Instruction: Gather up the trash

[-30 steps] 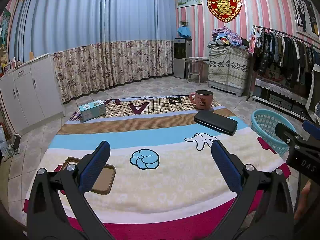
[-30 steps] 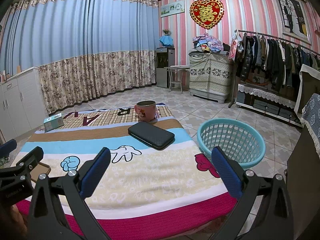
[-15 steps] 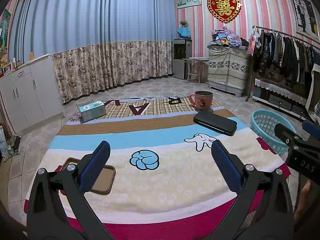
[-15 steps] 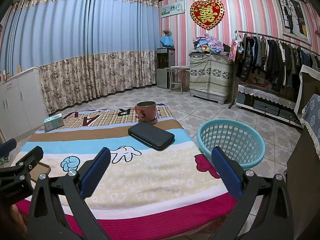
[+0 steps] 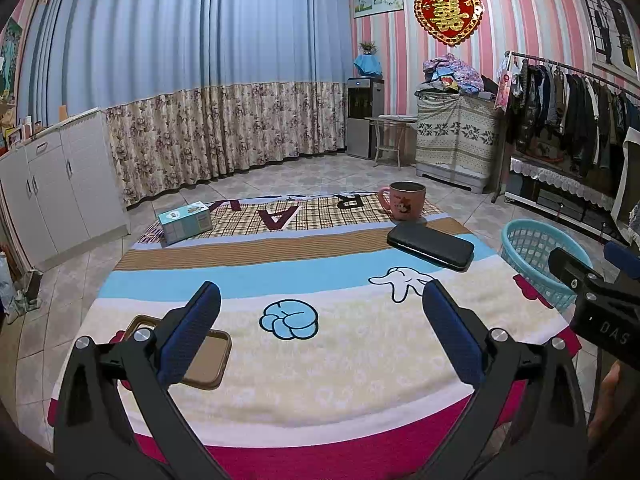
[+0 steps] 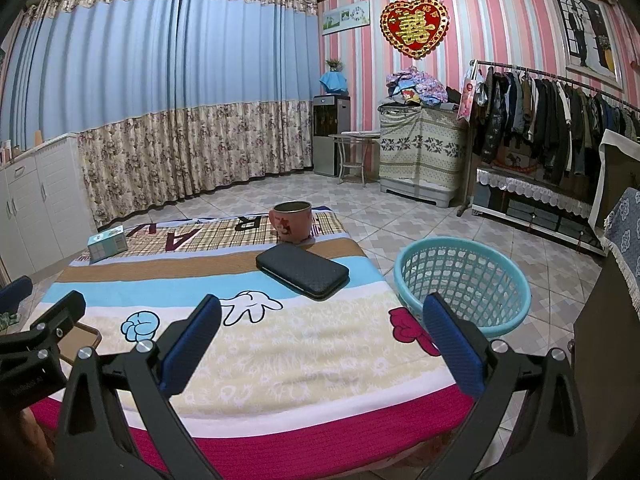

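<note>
A table under a cartoon-print cloth (image 5: 320, 360) (image 6: 300, 360) carries a small teal box (image 5: 186, 220) (image 6: 107, 243) at the far left, a pink mug (image 5: 404, 200) (image 6: 291, 220) at the far side, a black case (image 5: 430, 246) (image 6: 302, 270) and a brown phone case (image 5: 208, 360) (image 6: 80, 340) near the front left. A turquoise mesh basket (image 5: 536, 260) (image 6: 464, 284) stands on the floor to the right. My left gripper (image 5: 320, 332) and right gripper (image 6: 320, 332) both hover open over the near edge, holding nothing.
Tiled floor surrounds the table. White cabinets (image 5: 52, 192) line the left wall, curtains hang behind, and a clothes rack (image 6: 552, 120) and covered furniture (image 6: 420, 152) stand at the right. A hand (image 5: 604, 392) shows at the lower right of the left wrist view.
</note>
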